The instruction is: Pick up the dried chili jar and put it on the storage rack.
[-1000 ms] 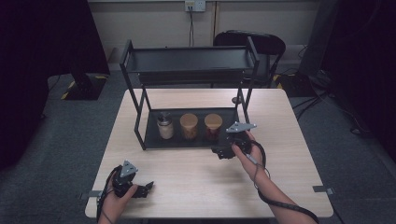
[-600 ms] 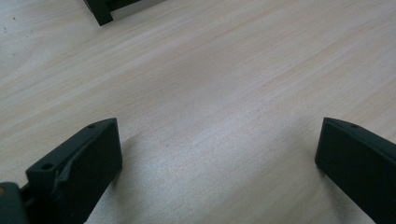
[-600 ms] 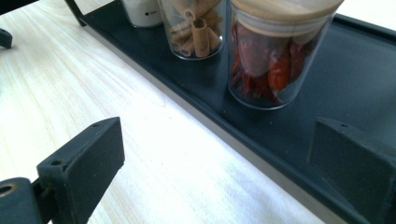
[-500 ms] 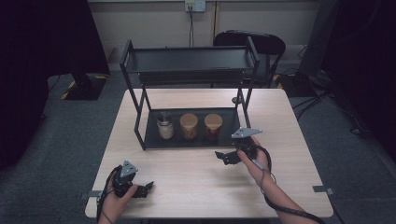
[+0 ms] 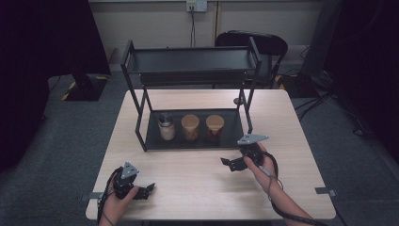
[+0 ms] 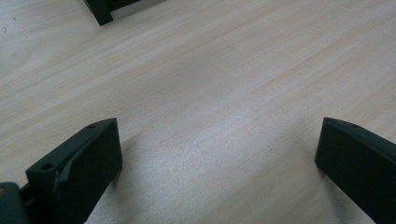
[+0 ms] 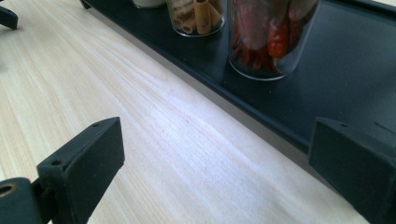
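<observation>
Right hand-held gripper (image 5: 234, 164) hovers low over the surface (image 5: 197, 179), jaws wide apart w/ nothing between them; it sits just in front of the rack's bottom tray (image 5: 230, 141), prob. lined up w/ the nearest jar; that's the chili jar (image 7: 271, 37), upright at the tray's right end, touching nothing of the gripper; pasta jar (image 7: 198, 16) stands beside it, white shaker (image 5: 165, 127) further left; all 3 in a row so each can be reached from the front. Left hand-held gripper (image 5: 143, 190) rests at the near edge, jaws also spread and empty, prob. parked out of the way.
</observation>
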### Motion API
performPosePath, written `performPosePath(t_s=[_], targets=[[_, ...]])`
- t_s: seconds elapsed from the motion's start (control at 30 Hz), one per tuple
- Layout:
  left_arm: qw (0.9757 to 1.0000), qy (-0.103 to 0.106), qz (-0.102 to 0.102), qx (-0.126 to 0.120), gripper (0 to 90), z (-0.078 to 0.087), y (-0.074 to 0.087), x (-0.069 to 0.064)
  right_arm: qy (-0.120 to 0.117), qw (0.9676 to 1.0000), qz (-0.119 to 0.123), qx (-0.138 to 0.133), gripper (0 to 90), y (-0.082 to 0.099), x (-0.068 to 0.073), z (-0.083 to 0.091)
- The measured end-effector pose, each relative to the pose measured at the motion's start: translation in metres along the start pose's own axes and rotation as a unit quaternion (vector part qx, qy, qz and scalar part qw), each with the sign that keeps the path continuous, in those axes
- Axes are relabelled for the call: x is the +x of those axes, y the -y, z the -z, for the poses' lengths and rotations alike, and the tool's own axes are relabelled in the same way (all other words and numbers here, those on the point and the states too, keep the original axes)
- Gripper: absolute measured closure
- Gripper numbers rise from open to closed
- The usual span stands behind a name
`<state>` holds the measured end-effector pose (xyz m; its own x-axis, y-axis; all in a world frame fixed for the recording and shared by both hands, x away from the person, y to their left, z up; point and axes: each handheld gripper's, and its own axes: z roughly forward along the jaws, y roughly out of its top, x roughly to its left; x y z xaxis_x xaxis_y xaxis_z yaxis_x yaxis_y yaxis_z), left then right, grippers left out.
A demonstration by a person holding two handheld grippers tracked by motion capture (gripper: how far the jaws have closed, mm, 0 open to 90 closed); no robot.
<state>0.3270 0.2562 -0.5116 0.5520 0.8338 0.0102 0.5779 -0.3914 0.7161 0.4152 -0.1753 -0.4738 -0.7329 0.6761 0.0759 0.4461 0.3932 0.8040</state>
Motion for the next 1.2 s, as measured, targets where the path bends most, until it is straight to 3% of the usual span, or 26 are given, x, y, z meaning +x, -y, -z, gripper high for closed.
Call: performPosePath(t_s=[1.2], targets=[[1.0000, 0.000, 0.000, -0.001, 0.1, 0.000, 0.000, 0.000, 0.003, 0.9999, -0.017, 0.002, 2.9, 0.038, -0.016, 0.027]])
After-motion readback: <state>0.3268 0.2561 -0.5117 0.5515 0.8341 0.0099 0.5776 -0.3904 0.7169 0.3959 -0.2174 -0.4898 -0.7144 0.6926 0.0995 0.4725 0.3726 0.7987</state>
